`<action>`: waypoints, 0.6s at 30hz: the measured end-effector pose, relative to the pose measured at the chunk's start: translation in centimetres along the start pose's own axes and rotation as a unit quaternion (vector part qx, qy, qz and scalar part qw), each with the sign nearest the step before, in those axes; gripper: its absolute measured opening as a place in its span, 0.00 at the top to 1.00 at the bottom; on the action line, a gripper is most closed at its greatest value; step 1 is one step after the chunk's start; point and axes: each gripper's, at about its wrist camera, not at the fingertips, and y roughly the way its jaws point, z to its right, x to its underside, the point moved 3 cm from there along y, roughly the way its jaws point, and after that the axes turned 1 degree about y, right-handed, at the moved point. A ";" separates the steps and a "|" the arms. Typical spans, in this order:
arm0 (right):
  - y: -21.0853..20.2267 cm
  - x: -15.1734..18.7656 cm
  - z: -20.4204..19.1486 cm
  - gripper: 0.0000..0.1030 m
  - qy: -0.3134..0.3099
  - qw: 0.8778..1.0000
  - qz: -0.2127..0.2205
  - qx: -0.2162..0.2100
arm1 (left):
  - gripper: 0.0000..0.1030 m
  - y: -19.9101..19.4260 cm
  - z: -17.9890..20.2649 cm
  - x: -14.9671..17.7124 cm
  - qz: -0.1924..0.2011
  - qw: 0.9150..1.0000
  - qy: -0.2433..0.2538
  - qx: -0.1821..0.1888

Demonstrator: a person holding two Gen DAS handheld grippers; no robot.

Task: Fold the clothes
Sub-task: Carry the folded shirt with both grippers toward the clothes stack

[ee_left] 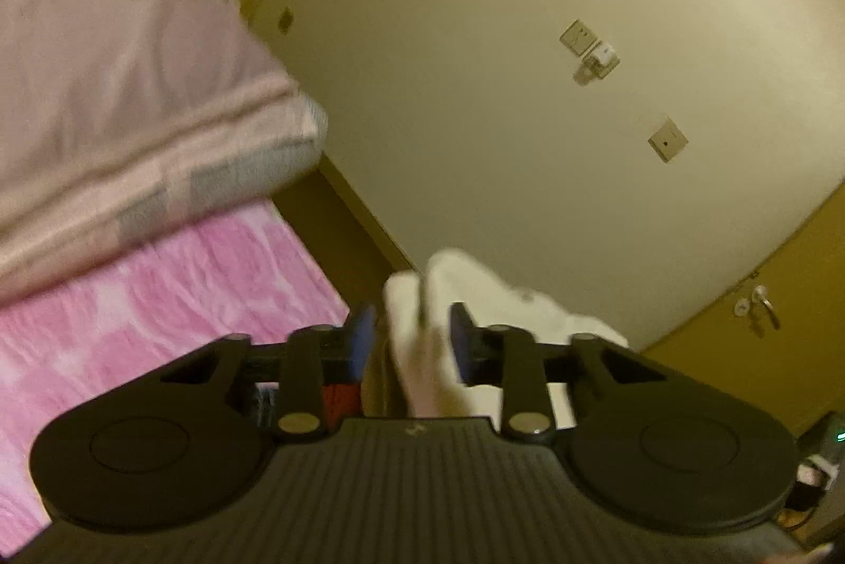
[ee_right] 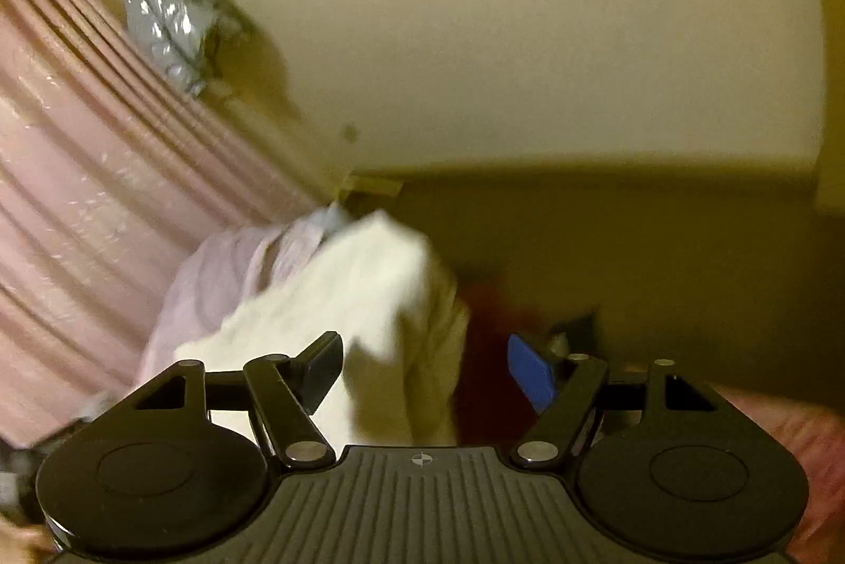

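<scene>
Overhead, white garment [ee_left: 422, 300], bunched, blurred

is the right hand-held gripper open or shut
Open. The right hand-held gripper has its fingers spread wide, and the white cloth hangs beside the left one, not pinched.

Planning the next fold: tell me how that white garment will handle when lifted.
The white cloth garment, pinched in the left claw, bunches and drapes, so probably floppy. It hangs beside the open right claw with soft edges, likely light. Blur hides any slipperiness.
</scene>
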 end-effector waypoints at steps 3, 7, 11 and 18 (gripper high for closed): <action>-1.7 -0.4 -2.2 0.30 -0.079 0.996 0.051 0.013 | 0.88 0.1 3.5 -0.1 0.002 0.999 0.053 -0.001; 0.1 0.4 -4.9 0.52 -0.166 0.985 0.038 0.010 | 0.90 2.9 6.5 0.4 -0.009 0.995 0.102 -0.017; 3.9 1.3 -5.4 0.52 -0.176 0.984 0.024 0.014 | 0.90 6.8 6.0 1.1 -0.015 0.993 0.102 -0.050; 7.5 2.9 -3.1 0.52 -0.165 0.985 -0.039 0.027 | 0.95 8.6 3.8 2.0 -0.025 0.993 0.095 -0.067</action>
